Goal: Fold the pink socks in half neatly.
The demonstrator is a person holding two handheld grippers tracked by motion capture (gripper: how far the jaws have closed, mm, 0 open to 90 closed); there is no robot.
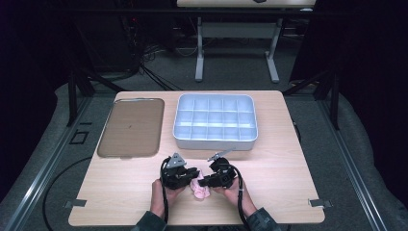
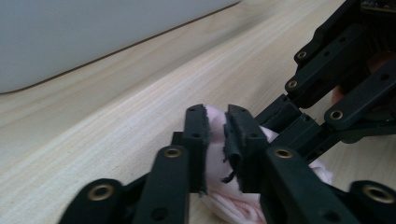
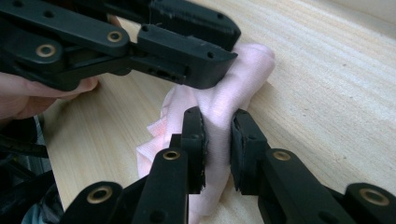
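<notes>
My right tongs [image 3: 217,135] pinch the pink cloth [image 3: 224,100] on the bench [image 1: 269,192]; my left tongs [image 2: 215,135] grip its other part. It lies bunched between them at the near edge. I judge folding barely begun; the compartment tray [image 1: 215,120] holds nothing.

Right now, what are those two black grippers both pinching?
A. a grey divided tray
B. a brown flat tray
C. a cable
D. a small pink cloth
D: both the left gripper and the right gripper have their jaws pressed on the small pink cloth, which lies on the wooden table between the two hands.
</notes>
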